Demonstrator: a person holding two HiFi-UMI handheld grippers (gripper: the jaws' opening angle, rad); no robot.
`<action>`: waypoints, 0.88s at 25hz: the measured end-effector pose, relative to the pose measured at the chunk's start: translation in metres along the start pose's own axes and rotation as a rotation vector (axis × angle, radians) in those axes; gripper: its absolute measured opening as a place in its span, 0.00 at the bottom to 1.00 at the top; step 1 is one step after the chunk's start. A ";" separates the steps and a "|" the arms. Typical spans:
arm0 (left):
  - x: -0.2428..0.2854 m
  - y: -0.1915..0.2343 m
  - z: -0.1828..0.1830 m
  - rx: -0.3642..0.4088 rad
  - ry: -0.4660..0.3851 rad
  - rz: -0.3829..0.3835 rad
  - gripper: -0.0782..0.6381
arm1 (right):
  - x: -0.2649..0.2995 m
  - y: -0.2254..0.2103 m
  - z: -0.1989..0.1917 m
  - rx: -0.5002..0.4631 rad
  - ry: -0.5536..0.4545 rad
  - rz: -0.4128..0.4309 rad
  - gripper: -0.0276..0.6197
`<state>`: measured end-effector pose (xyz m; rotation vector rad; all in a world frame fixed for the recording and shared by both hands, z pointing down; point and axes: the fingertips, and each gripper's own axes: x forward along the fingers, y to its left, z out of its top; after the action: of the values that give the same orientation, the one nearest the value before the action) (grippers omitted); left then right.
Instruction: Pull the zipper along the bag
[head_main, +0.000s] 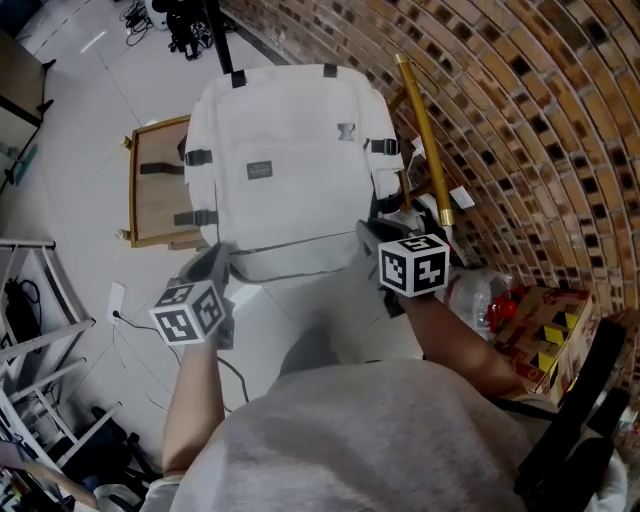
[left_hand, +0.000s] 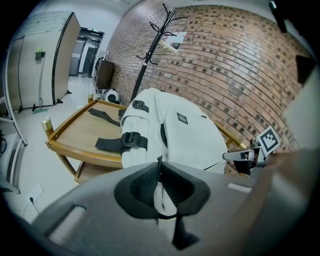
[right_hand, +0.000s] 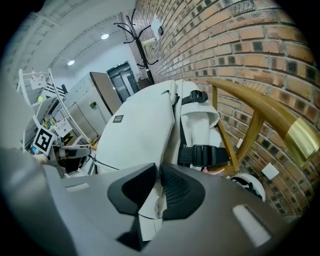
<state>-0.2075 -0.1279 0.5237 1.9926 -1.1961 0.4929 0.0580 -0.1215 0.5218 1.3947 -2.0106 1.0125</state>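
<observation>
Head view: the bag (head_main: 290, 160) is laid on a wooden surface (head_main: 155, 205). Left gripper view: the zipper pull (left_hand: 159, 161) is pinched by the left gripper (left_hand: 160, 169), best drawn steadily. Right gripper view: bag fabric (right_hand: 150, 210) is clamped by the right gripper (right_hand: 158, 175), to be kept taut

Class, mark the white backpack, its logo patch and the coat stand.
white backpack (head_main: 290, 120), head view, front panel.
logo patch (head_main: 260, 170), head view, patch centre.
coat stand (left_hand: 144, 70), left gripper view, its pole.
</observation>
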 end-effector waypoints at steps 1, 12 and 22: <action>0.000 0.002 0.001 -0.007 -0.007 -0.003 0.14 | 0.001 -0.001 0.001 0.000 0.003 0.002 0.11; -0.006 0.018 0.003 -0.090 -0.048 -0.016 0.12 | 0.002 -0.005 0.000 0.039 -0.002 0.029 0.11; -0.036 0.029 -0.016 -0.170 -0.120 0.059 0.18 | -0.032 -0.011 -0.008 0.013 -0.024 0.059 0.25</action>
<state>-0.2494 -0.1036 0.5222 1.8673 -1.3283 0.2930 0.0798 -0.0993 0.5060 1.3673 -2.0781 1.0400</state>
